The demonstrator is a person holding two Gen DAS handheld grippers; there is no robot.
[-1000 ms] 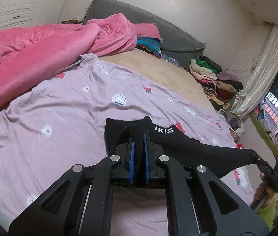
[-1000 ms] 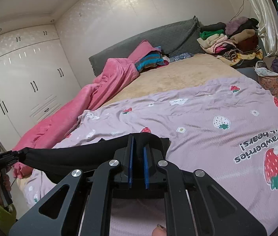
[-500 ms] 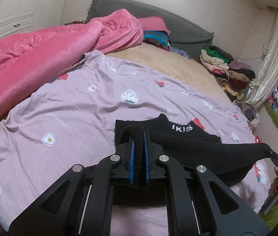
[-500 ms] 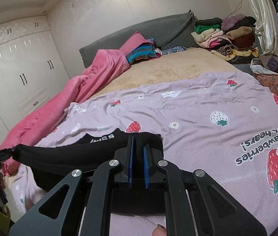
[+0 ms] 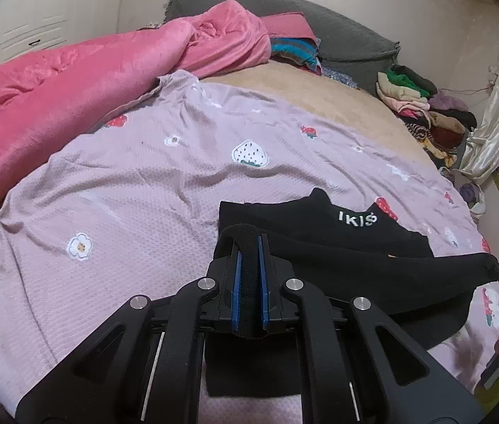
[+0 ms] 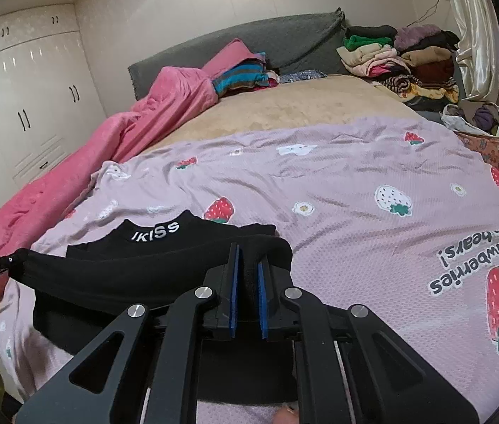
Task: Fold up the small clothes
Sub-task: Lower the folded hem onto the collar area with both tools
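- Black fabric, a small black garment (image 5: pixel 341 247), is stretched in a taut band between the two grippers above the near edge of the bed, while its far part lies flat on the lilac strawberry-print sheet (image 5: pixel 143 183).
- White lettering (image 6: pixel 155 234) shows on the flat part of the garment (it reads "IKISS" in the right wrist view).
- Left gripper (image 5: pixel 249 247) is clenched on one end of the garment: black cloth fills the narrow gap between its blue pads (image 5: pixel 237 282) and bulges over the fingertips.
- Right gripper (image 6: pixel 247 258) is clamped in the same way on the other end, with cloth pinched between its blue pads (image 6: pixel 233 289) and more hanging below the fingers.
- Each wrist view catches the other gripper at the frame's edge, with the garment's end drawn to a point at it.
- Pink blanket (image 5: pixel 72 81) is heaped along the left edge of the bed, running to the grey headboard (image 6: pixel 249 46).
- Striped folded cloth (image 6: pixel 238 79) lies at the head of the bed, just beside the blanket.
- Heap of mixed clothes (image 6: pixel 397 60) sits at the far right corner of the bed, next to a pale curtain (image 6: pixel 475 35).
- White wardrobe doors (image 6: pixel 19 106) stand beyond the left edge of the bed.
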